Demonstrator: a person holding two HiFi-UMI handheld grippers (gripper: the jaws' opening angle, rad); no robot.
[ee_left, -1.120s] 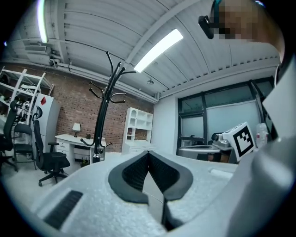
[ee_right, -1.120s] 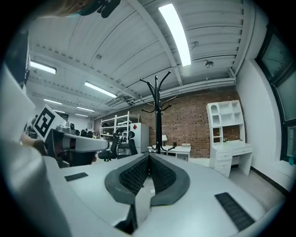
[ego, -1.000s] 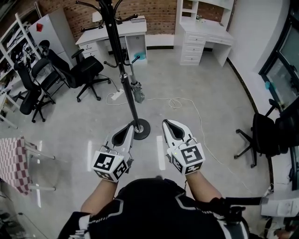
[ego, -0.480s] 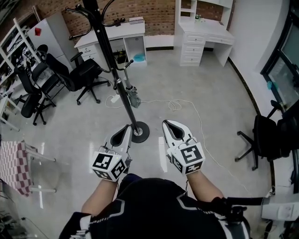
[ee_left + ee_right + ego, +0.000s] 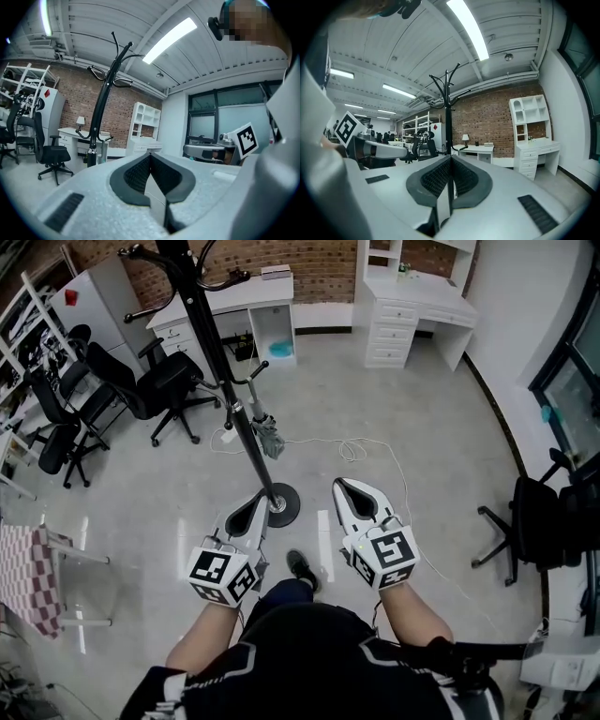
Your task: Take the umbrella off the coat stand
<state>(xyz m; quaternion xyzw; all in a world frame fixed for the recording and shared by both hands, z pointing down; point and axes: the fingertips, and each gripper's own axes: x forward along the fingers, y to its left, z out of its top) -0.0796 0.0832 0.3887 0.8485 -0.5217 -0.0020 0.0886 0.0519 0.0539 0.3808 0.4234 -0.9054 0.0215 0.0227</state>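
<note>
Task thing: umbrella [image 5: 267,435], grey and folded, hangs from a low hook on the coat stand [image 5: 217,352], just right of the pole and above the round base [image 5: 279,505].
Coat stand: black pole, curved hooks at the top, stands on the grey floor [image 5: 422,427] ahead of the person.
Left of stand: black office chairs [image 5: 155,381] in a cluster, white shelving behind them.
Far left of stand: checkered cloth [image 5: 23,573] on a frame, well apart from the stand.
Behind stand: white tabletop [image 5: 234,298] with drawers against the brick wall [image 5: 319,263], small box on it.
Behind and right of stand: second white tabletop [image 5: 417,292] with drawers and a shelf unit above.
Floor by stand: power strip [image 5: 228,435] just left of the pole, white cable [image 5: 361,448] trailing right of the base.
Far right of stand: another black chair [image 5: 539,521] near the window.
In the way: the left tongs tip sits just beside the stand base in the head view; the cable runs across the floor right of it.
Left tongs [image 5: 255,502]: closed, pads together, pointing level at the stand.
Right tongs [image 5: 349,491]: closed, pads together, level, just right of the base, and the stand pole is dead ahead in the right gripper view.
Hands: both forearms stretched forward side by side, marker cubes facing up.
Person: one shoe [image 5: 302,568] on the floor, near side of the base.
</note>
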